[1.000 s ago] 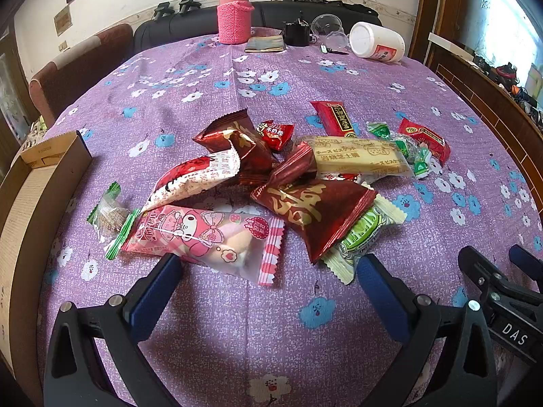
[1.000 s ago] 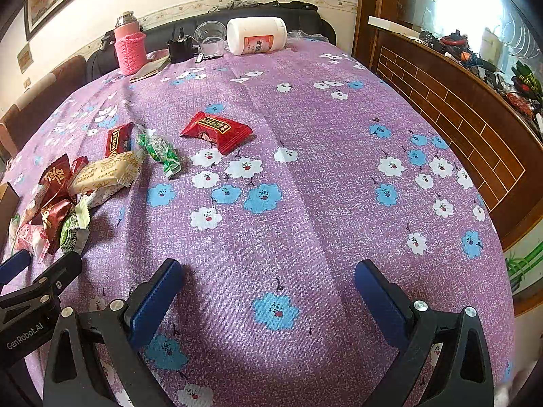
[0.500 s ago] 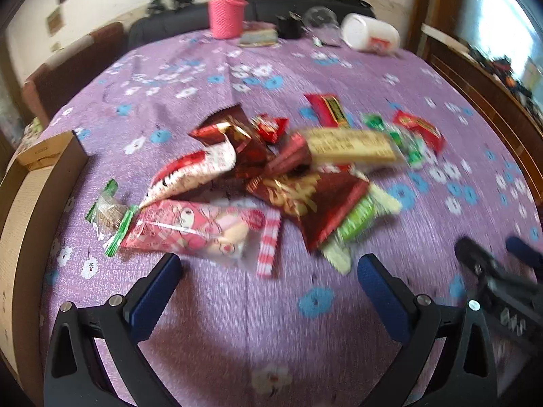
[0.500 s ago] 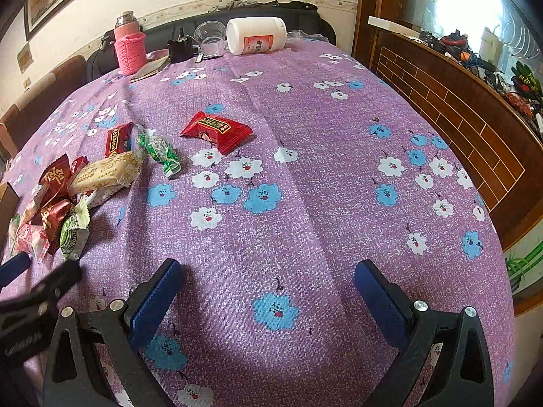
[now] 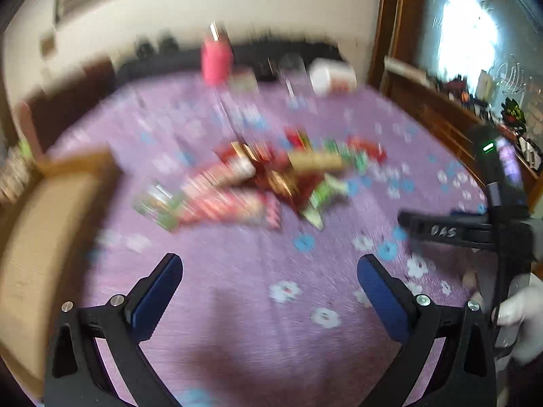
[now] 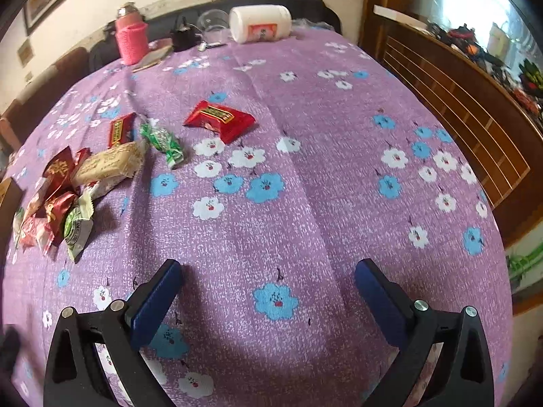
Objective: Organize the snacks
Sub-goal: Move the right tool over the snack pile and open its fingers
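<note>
Two grippers sit wide open and empty: the left gripper [image 5: 269, 291] faces a blurred snack pile [image 5: 258, 183] beside the cardboard box [image 5: 44, 224], the right gripper [image 6: 268, 291] hangs over bare purple tablecloth [image 6: 305, 176]. The risk is a sloppy grab (wrappers overlap), dragging several at once, while the red packet [image 6: 220, 120] and green candy [image 6: 164, 144] lie apart, easily missed.

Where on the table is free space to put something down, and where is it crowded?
Free: the cloth between the red packet and the wooden ledge, and the near strip before both hand-held grippers. Crowded: the snack pile at left and the far edge by the white jar.
</note>
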Demonstrator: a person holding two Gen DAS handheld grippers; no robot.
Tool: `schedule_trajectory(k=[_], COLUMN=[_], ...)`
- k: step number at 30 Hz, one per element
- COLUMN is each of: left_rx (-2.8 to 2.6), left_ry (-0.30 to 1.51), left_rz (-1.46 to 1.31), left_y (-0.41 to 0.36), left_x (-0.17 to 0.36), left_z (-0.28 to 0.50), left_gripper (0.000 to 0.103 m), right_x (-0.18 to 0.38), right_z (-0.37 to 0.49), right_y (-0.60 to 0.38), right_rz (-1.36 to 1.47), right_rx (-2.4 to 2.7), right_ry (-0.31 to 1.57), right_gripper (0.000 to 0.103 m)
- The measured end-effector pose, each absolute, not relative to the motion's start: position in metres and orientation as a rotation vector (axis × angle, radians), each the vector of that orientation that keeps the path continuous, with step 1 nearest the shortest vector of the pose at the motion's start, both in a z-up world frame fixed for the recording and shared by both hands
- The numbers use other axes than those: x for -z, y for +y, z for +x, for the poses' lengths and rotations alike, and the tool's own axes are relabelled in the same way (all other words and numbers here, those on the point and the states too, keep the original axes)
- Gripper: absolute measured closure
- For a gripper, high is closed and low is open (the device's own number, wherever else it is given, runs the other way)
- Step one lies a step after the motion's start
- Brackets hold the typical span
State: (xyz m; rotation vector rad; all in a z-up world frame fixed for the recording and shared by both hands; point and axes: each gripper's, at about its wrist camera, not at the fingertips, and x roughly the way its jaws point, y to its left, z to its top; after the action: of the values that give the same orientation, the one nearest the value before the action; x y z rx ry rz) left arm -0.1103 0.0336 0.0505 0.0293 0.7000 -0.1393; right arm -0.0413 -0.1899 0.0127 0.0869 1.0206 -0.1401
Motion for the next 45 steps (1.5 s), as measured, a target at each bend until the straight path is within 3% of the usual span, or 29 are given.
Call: schedule_trajectory(k=[6, 7, 8, 11, 13, 15, 19, 21, 23, 26, 28, 35, 36, 37, 45], left_rx=[0.066, 0.047, 0.027, -0.021, 0.005, 0.050, 0.144, 0.179, 0.242, 0.319, 0.345, 0.357, 0.358, 0.355, 0.361], left_ry=[0.430, 0.385, 0.351, 0.249, 0.322, 0.518, 0.644, 0.651, 0.658, 0.683, 0.704, 0.804, 0.832, 0.853, 0.947], left_rz=[0.078, 0.090, 0.101, 0.166, 0.180, 0.120, -0.063, -0.104, -0.125, -0.088, -0.047, -0.107, -0.120, -0.124, 0.054], left_y=[0.081, 0.094, 0.102, 0.144, 0.167, 0.188, 0.214, 0.210, 0.196, 0.169, 0.150, 0.133, 0.132, 0.130, 0.083], left_x=[-0.121, -0.134, -0.144, -0.166, -0.166, -0.159, -0.149, -0.144, -0.137, -0.129, -0.120, -0.094, -0.088, -0.083, -0.041], left_z=[-0.168, -0.177, -0.180, -0.187, -0.173, -0.146, -0.120, -0.113, -0.106, -0.098, -0.087, -0.034, -0.023, -0.014, 0.045], left_gripper=[0.000, 0.000, 0.000, 0.000, 0.000, 0.000, 0.000, 0.000, 0.002, 0.023, 0.035, 0.034, 0.034, 0.034, 0.034], right_x=[-0.014, -0.016, -0.025, -0.067, -0.089, -0.100, -0.091, -0.077, -0.063, -0.047, -0.041, -0.027, -0.025, -0.025, -0.021], right_z=[-0.045, -0.047, -0.052, -0.079, -0.094, -0.098, -0.077, -0.068, -0.062, -0.054, -0.049, -0.026, -0.025, -0.024, -0.026], right_y=[-0.189, -0.190, -0.192, -0.189, -0.183, -0.175, -0.137, -0.114, -0.100, -0.093, -0.089, -0.091, -0.091, -0.092, -0.115], right_rz=[0.089, 0.089, 0.089, 0.110, 0.137, 0.183, 0.182, 0.163, 0.165, 0.176, 0.196, 0.249, 0.260, 0.265, 0.346], right_rx=[0.157, 0.171, 0.183, 0.151, 0.092, 0.013, -0.152, -0.195, -0.232, -0.239, -0.246, -0.253, -0.266, -0.271, -0.265], right_ry=[1.034, 1.034, 1.006, 0.823, 0.703, 0.641, 0.760, 0.822, 0.861, 0.891, 0.895, 0.913, 0.914, 0.915, 0.883], right_gripper=[0.001, 0.003, 0.012, 0.016, 0.016, 0.009, 0.009, 0.011, 0.024, 0.035, 0.035, 0.037, 0.042, 0.054, 0.054])
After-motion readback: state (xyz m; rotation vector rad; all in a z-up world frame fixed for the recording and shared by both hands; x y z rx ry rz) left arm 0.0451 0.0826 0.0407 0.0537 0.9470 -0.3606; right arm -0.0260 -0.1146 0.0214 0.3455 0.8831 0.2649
